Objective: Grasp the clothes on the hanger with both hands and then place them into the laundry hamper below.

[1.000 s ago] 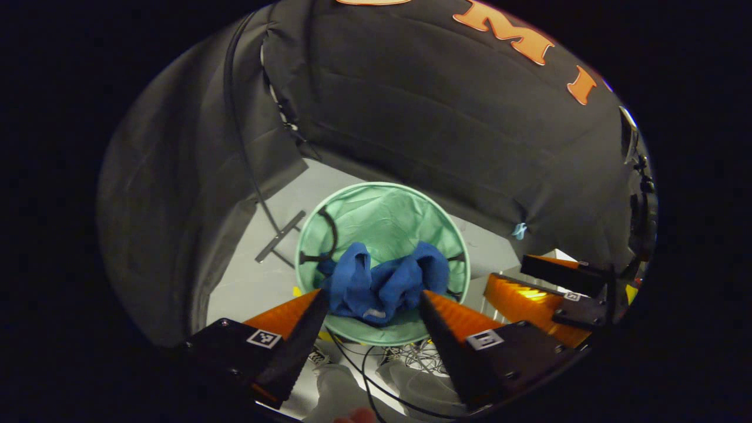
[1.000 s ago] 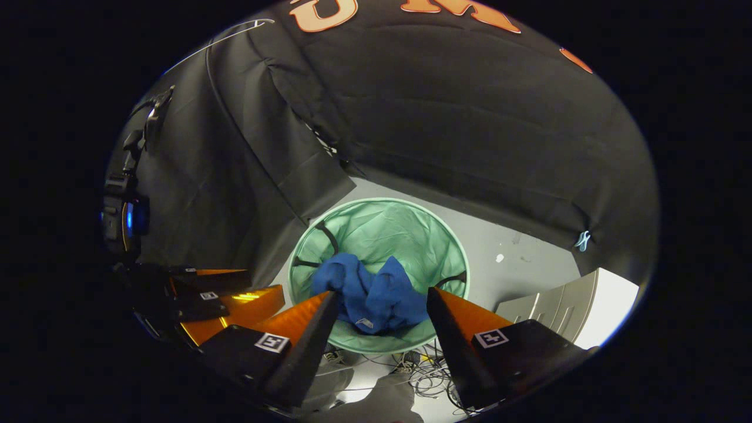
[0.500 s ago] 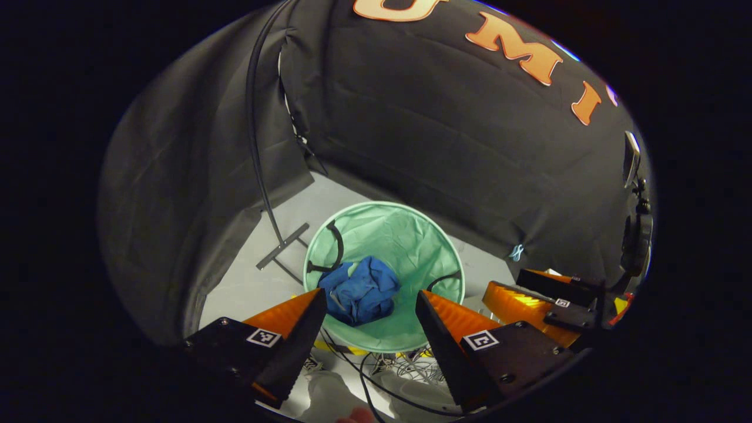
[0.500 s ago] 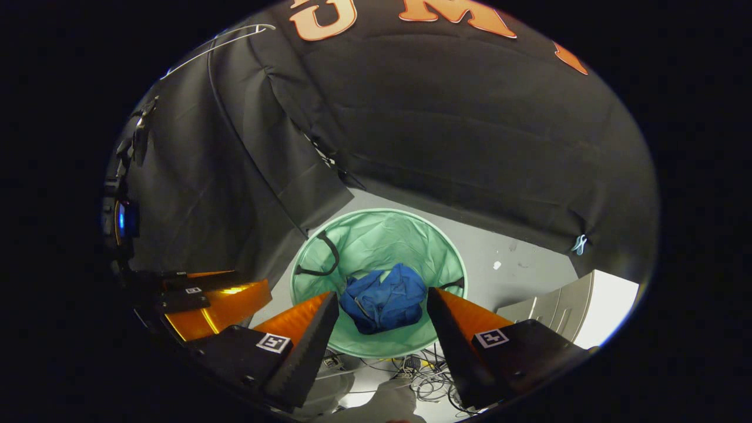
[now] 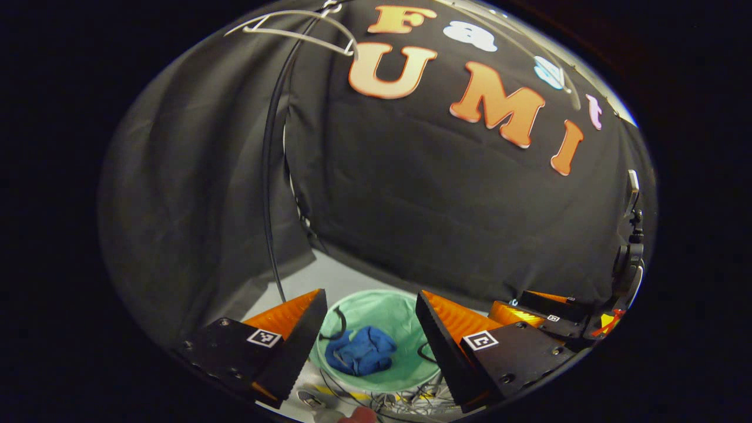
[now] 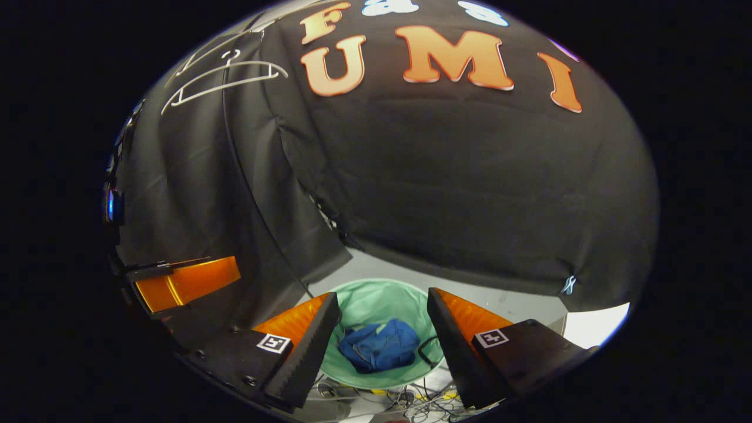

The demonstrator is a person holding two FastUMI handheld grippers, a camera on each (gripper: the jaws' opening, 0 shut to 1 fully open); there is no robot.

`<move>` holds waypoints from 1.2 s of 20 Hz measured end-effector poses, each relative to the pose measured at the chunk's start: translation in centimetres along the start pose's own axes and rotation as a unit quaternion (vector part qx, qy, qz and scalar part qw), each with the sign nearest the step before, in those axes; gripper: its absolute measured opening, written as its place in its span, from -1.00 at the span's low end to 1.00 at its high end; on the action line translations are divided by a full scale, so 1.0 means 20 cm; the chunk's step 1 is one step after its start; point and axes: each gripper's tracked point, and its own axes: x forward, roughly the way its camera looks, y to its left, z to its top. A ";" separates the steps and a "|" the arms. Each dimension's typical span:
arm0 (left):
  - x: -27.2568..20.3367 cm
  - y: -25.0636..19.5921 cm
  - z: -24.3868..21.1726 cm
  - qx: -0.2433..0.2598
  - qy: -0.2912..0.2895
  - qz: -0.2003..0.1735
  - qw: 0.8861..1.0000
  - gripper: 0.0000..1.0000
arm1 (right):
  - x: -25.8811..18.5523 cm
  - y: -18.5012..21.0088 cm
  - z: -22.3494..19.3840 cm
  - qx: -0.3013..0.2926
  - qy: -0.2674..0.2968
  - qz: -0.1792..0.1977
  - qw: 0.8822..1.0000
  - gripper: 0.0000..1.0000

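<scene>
Crumpled blue cloth garment point(image 5: 360, 358): lying loose inside round pale-green mesh hamper point(image 5: 405, 306), near its front rim. Left gripper point(image 5: 369, 329) and right gripper point(image 6: 383, 326): spread wide, holding nothing. Risk judged low: snagging black hamper handle point(image 5: 339, 326) if lowered.

Both hand-held grippers have lifted well away from the green laundry hamper point(image 5: 405, 367), which now sits low and small between their spread fingers. The blue garment point(image 5: 360, 357), draped over the hamper's near rim a second ago, has dropped into a crumpled heap at its bottom. With the left hand-held gripper point(image 5: 371, 336) and right hand-held gripper point(image 6: 384, 339) tilted up, bare white hangers point(image 6: 224, 79) have come into sight overhead.
</scene>
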 end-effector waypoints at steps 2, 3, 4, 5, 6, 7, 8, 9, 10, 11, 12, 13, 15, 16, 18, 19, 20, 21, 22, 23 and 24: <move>-0.08 -0.02 0.19 0.009 -0.044 -0.002 0.999 0.94 | -0.08 0.01 0.19 -0.003 -0.043 0.001 0.999 0.97; -0.12 -0.04 0.27 0.014 -0.067 -0.001 0.998 0.94 | -0.14 0.01 0.29 -0.004 -0.064 0.001 0.998 0.97; -0.14 -0.05 0.33 0.019 -0.090 0.001 0.996 0.94 | -0.14 0.02 0.36 -0.004 -0.084 0.000 0.996 0.96; -0.19 -0.07 0.43 0.025 -0.117 0.000 0.993 0.94 | -0.17 0.01 0.44 -0.003 -0.101 0.001 0.995 0.97; -0.24 -0.08 0.53 0.026 -0.143 -0.002 0.989 0.93 | -0.20 0.02 0.51 0.001 -0.117 0.004 0.993 0.96; -0.29 -0.10 0.61 0.026 -0.166 -0.003 0.986 0.92 | -0.25 0.03 0.58 0.007 -0.135 0.006 0.991 0.96; -0.36 -0.10 0.67 0.026 -0.187 -0.003 0.982 0.92 | -0.28 0.00 0.63 0.012 -0.151 0.008 0.988 0.96; -0.42 -0.07 0.72 0.026 -0.206 -0.003 0.978 0.91 | -0.33 -0.02 0.69 0.015 -0.168 0.009 0.986 0.95; -0.48 -0.01 0.75 0.027 -0.222 -0.002 0.975 0.91 | -0.39 -0.03 0.76 0.016 -0.186 0.008 0.982 0.95; -0.52 0.03 0.79 0.029 -0.235 0.002 0.972 0.84 | -0.45 -0.03 0.83 0.014 -0.203 0.005 0.979 0.97; -0.58 0.06 0.82 0.031 -0.245 0.007 0.969 0.90 | -0.53 -0.04 0.89 0.009 -0.221 0.000 0.975 0.95; -0.64 0.08 0.85 0.032 -0.256 0.012 0.966 0.90 | -0.61 -0.05 0.95 0.004 -0.238 -0.004 0.971 0.95; -0.71 0.04 0.95 0.030 -0.278 0.024 0.960 0.90 | -0.79 -0.08 1.05 -0.002 -0.273 -0.010 0.962 0.95; -0.73 0.04 1.01 0.027 -0.293 0.029 0.955 0.90 | -0.88 -0.10 1.09 -0.007 -0.291 -0.014 0.957 1.00; -0.85 0.02 1.10 0.024 -0.320 0.031 0.947 0.83 | -1.00 -0.09 1.16 -0.027 -0.313 -0.028 0.949 0.77; -0.89 0.01 1.13 0.025 -0.329 0.034 0.943 0.84 | -1.03 -0.09 1.17 -0.034 -0.321 -0.030 0.946 0.76; -0.92 0.01 1.14 0.025 -0.337 0.036 0.941 0.83 | -1.05 -0.07 1.18 -0.037 -0.327 -0.029 0.944 0.82; -0.95 0.01 1.15 0.025 -0.343 0.037 0.938 0.83 | -1.08 -0.06 1.19 -0.038 -0.333 -0.025 0.942 0.89; -0.98 0.01 1.16 0.025 -0.350 0.039 0.936 0.83 | -1.09 -0.06 1.19 -0.037 -0.338 -0.023 0.940 0.95; -1.00 0.00 1.16 0.025 -0.357 0.041 0.933 0.89 | -1.11 -0.06 1.18 -0.035 -0.342 -0.021 0.939 0.95; -1.02 0.00 1.16 0.026 -0.361 0.043 0.931 0.83 | -1.13 -0.05 1.17 -0.029 -0.345 -0.018 0.938 0.95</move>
